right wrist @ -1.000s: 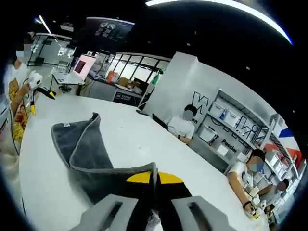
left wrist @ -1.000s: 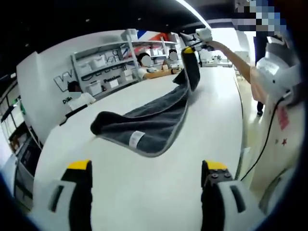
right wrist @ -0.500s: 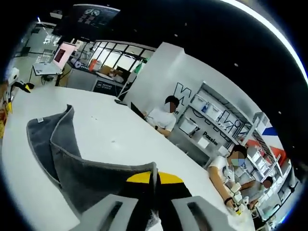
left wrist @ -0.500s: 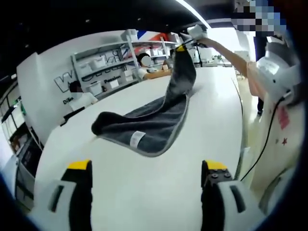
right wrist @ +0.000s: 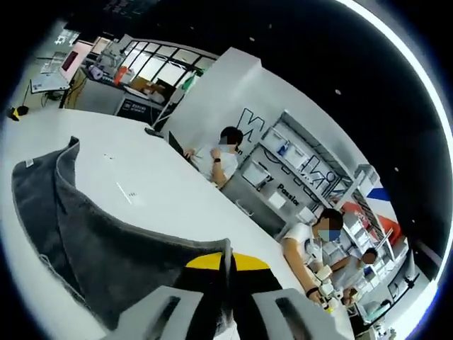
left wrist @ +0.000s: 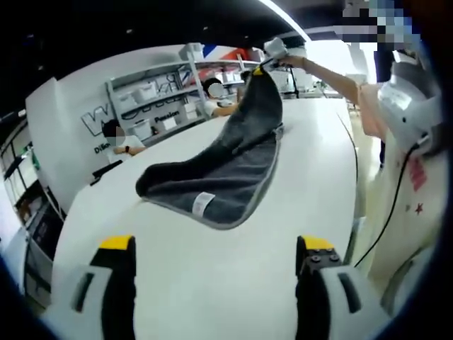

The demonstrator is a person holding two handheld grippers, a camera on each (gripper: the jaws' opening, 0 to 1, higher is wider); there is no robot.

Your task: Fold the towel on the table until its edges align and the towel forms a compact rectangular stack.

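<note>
Above the white surface (left wrist: 212,283), my right claw (right wrist: 226,273) pinches the dark grey towel's (left wrist: 226,170) far corner; my left claw (left wrist: 212,280) gapes empty nearer its labelled end.

Open workroom with a long white table and shelving

A white wall (left wrist: 64,106) bears dark lettering beside grey shelving (left wrist: 152,99) stacked with white boxes; seated people (right wrist: 225,152) work along the white table (left wrist: 212,262), glazed partitions (right wrist: 159,64) stand beyond, and a ceiling light strip (right wrist: 410,64) runs overhead.
</note>
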